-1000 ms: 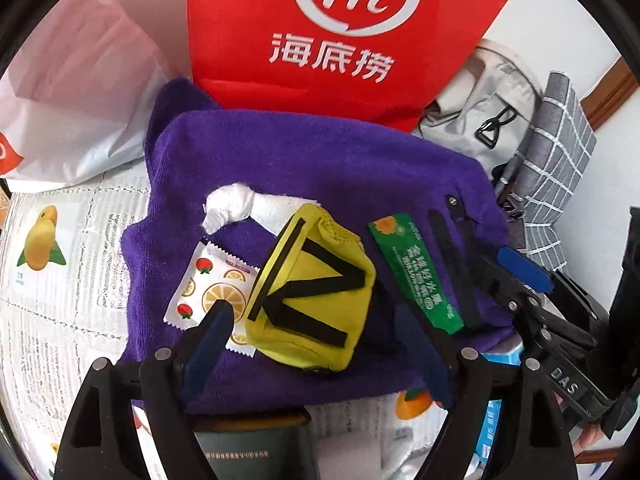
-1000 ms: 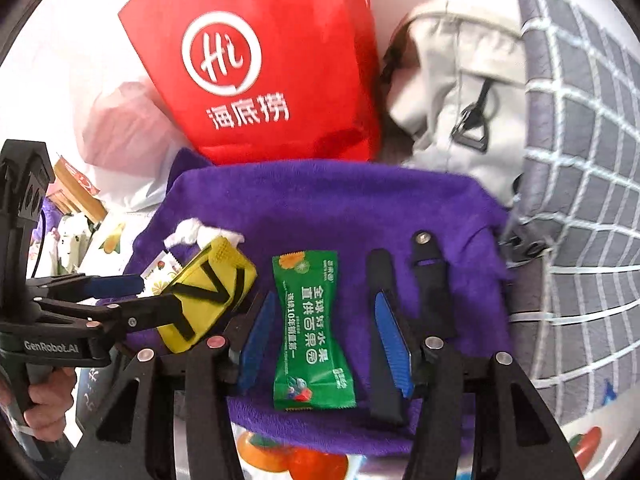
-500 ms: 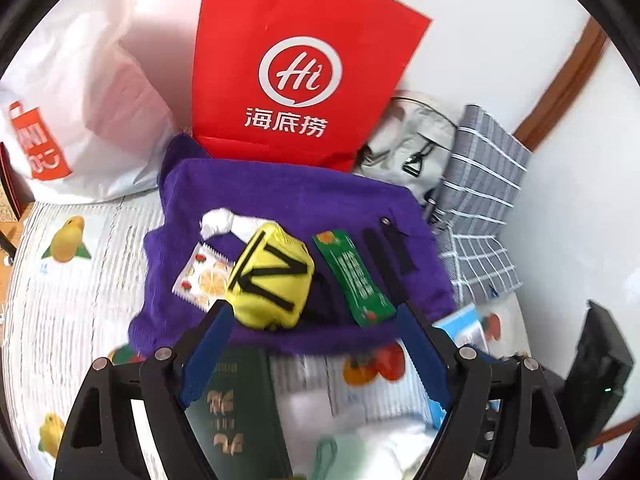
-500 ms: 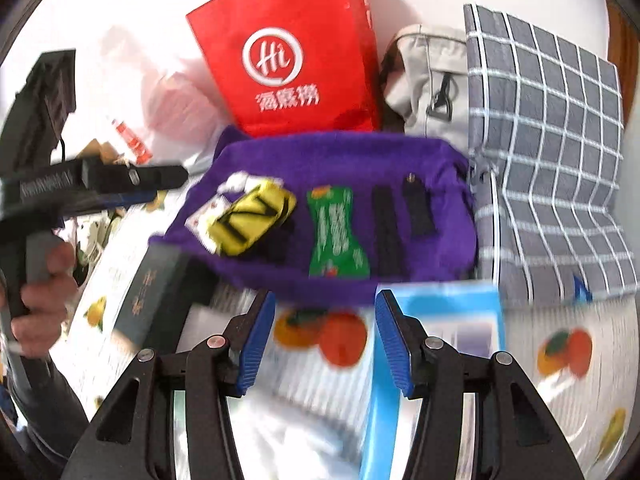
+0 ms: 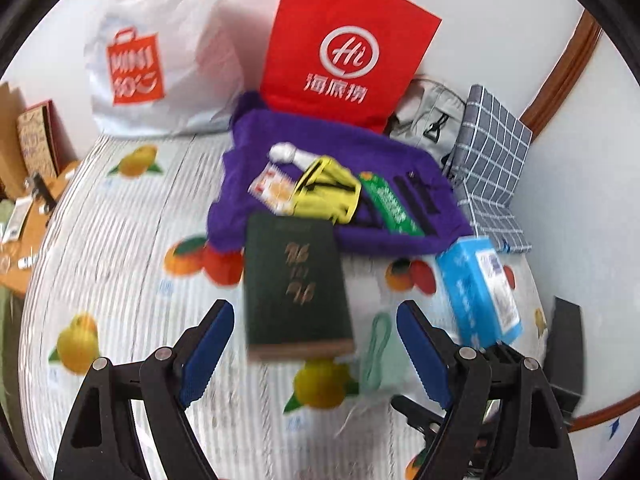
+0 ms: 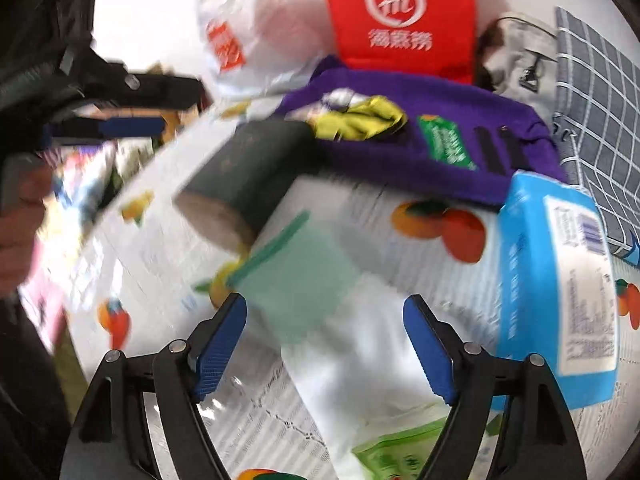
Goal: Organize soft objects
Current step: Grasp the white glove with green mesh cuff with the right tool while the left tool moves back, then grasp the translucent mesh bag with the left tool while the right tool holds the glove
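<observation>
A purple cloth point(image 5: 320, 140) lies at the back of the table, also in the right wrist view point(image 6: 440, 100). On it lie a yellow pouch with black straps point(image 5: 326, 194), a green sachet point(image 5: 390, 204), a fruit-print packet point(image 5: 272, 188) and a white knotted piece point(image 5: 284, 152). A pale green pouch point(image 6: 296, 284) lies just ahead of my right gripper point(image 6: 326, 340), which is open and empty. My left gripper point(image 5: 316, 348) is open and empty, pulled back over the tablecloth, with a dark green book point(image 5: 294, 284) ahead of it.
A red paper bag point(image 5: 344, 52) and a white plastic bag point(image 5: 160, 48) stand at the back. A grey bag point(image 5: 432, 120) and a checked cloth point(image 5: 492, 164) lie at right. A blue tissue pack point(image 5: 480, 288) lies near the right. The fruit-print tablecloth point(image 5: 120, 240) covers the table.
Both grippers have pulled back and away from the purple cloth, so more of the table shows. The right gripper has opened wider and now hovers over the pale green pouch.
</observation>
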Tool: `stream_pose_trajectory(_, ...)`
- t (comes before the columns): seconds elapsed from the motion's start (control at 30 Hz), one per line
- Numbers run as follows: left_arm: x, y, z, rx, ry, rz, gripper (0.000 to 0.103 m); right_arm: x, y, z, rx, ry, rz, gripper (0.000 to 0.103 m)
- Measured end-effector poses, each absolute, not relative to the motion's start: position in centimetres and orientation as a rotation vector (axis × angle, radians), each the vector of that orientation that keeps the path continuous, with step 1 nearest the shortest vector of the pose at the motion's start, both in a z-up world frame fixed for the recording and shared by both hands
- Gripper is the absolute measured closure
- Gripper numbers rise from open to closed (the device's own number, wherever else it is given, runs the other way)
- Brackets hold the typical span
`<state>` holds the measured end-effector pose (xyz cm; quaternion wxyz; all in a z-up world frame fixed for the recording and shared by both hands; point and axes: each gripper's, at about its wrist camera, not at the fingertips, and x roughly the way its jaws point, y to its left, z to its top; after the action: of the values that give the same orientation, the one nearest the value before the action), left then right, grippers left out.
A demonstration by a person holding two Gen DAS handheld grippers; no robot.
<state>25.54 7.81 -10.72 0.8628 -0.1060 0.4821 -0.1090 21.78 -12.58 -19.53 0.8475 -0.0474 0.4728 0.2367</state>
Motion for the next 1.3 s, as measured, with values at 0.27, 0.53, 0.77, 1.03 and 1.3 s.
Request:
stream_pose_trajectory(0.27, 22.3, 9.5, -12.8, -0.272, 1.039, -0.225, 0.021, 20.6, -11.6, -22.3, -0.187, 1.046, 0.433, 0.074)
stream_pose_trajectory(0.53, 20.2, 9.0, -14.3, -0.296, 1.071, -0.239, 0.021, 19.3, -13.7, -19.0, -0.009, 0.972, 0.497, 0.091)
stream_pose_trajectory(0.77, 18.9, 8.2, -14.9, -0.299, 1.088, -0.244, 0.021, 19.4, -14.7, -16.3, 0.137, 0.889, 0.513, 0.091)
stream_pose_trajectory(1.03, 17.9, 7.3, -14.9, -0.295, 1.082, -0.253, 0.021, 18.5, -15.6, -13.5, 0.197, 0.81, 0.533, 0.091)
stream_pose_trajectory(1.3, 18.7, 3.4, -15.7, -0.201, 1.077, -0.269, 0.021, 16.1, -18.6, -11.4, 0.166, 0.77, 0.425, 0.091)
